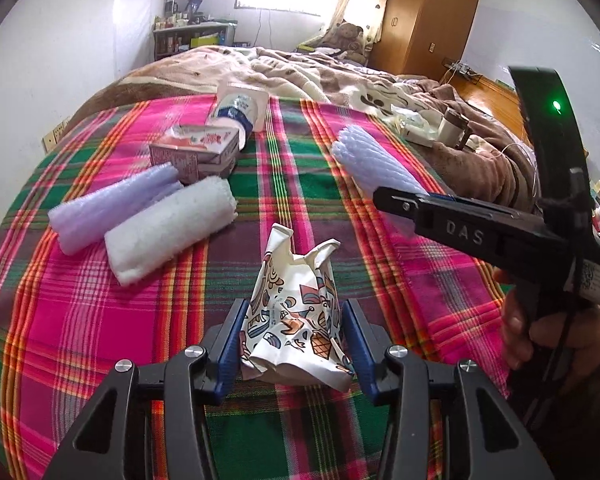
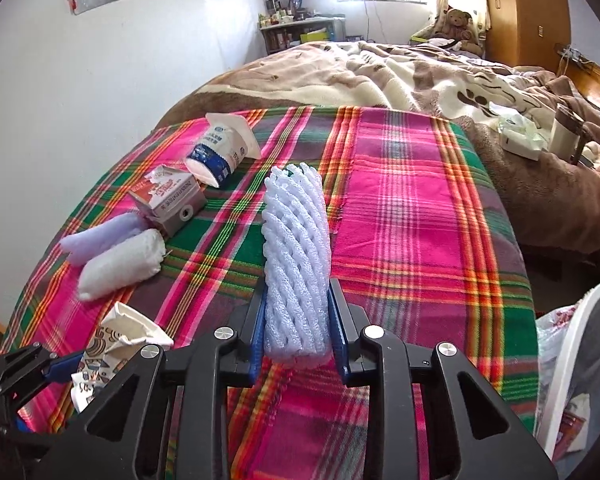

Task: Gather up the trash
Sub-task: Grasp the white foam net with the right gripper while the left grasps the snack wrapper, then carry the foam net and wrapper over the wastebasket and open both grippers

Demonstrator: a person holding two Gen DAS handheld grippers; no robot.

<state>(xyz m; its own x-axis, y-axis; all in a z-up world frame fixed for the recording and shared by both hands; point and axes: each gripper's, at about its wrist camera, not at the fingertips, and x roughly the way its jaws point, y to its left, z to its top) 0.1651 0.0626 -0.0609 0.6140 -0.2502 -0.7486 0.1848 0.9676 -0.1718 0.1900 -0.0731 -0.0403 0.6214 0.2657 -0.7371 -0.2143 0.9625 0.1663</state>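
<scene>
A bedroom: a plaid blanket [image 2: 400, 208] is spread over the foot of a bed, with a rumpled brown duvet [image 2: 380, 68] behind it toward twelve o'clock. Both hands are at the pick-up step. The left gripper [image 1: 292, 340] has its jaws drawn in on a crushed paper cup [image 1: 296, 304] with cartoon prints, the blue pads pressing its sides. The right gripper [image 2: 298, 320] has its jaws narrowed hard on a white foam net sleeve [image 2: 296, 248], which sticks out ahead of them toward twelve. Still lying on the blanket, at about ten o'clock of the right gripper, are a lilac foam roll [image 2: 100, 240], a white foam roll [image 2: 120, 264], a torn milk carton [image 2: 168, 200] and a squashed yoghurt pouch [image 2: 220, 152]. A white bin [image 2: 576, 360] lined with a bag shows at four o'clock in the right wrist view (only its rim is in sight). The next move probably calls for lifting both pieces clear of the blanket and carrying them to that bin, easing the jaws apart only once over its mouth; the light foam may cling to the pads.
</scene>
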